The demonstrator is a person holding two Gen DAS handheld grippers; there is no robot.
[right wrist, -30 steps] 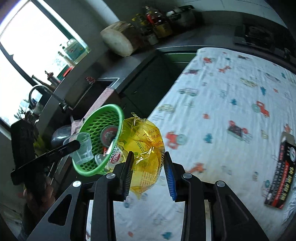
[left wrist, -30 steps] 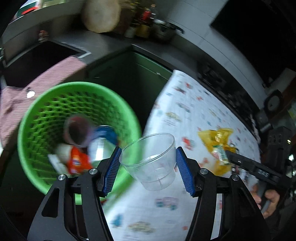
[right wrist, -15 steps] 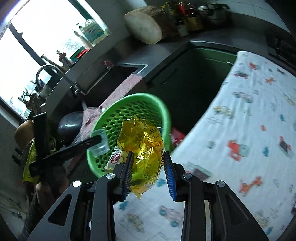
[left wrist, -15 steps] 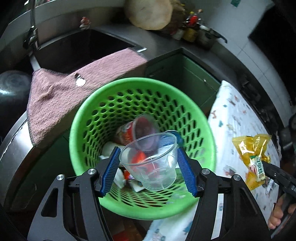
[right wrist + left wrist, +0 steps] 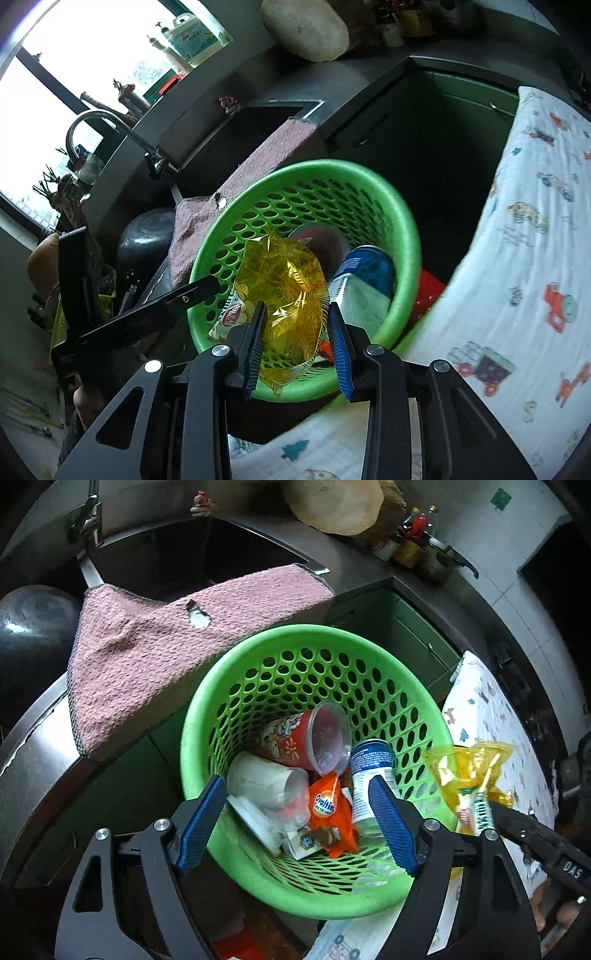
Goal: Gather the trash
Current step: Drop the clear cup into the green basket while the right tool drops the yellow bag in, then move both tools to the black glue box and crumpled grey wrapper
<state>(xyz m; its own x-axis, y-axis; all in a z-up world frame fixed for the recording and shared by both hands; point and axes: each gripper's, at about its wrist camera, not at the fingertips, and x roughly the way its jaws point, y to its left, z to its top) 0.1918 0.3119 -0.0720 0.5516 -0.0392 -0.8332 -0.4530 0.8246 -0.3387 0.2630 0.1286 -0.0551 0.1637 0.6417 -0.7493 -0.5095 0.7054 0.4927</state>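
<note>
The crinkled yellow transparent plastic snack wrapper [image 5: 291, 295] is hanging between the blue pads of the right gripper [image 5: 297, 345], which is clenching it firmly, just at the near rim of the round green perforated plastic basket [image 5: 402, 236]. In the left wrist view the same wrapper [image 5: 469, 771] is showing beside the basket's right edge, not yet over the opening.

The left gripper [image 5: 295, 825] is hovering above the basket [image 5: 192, 734] with its jaws opening and nothing between them. Inside are lying a red printed plastic cup [image 5: 306, 738], a white paper cup [image 5: 266, 779], an orange sachet [image 5: 328, 808] and a blue-capped white bottle [image 5: 369, 775] (a clear cup may be there too, but I cannot tell it apart).

To do this step well, I think the right hand should be carrying the wrapper further over the middle of the basket before releasing, because light film can be catching on the rim or drifting onto the white cartoon-printed cloth [image 5: 535, 240]. The left gripper should be clearing away first, so the two are not colliding.
</note>
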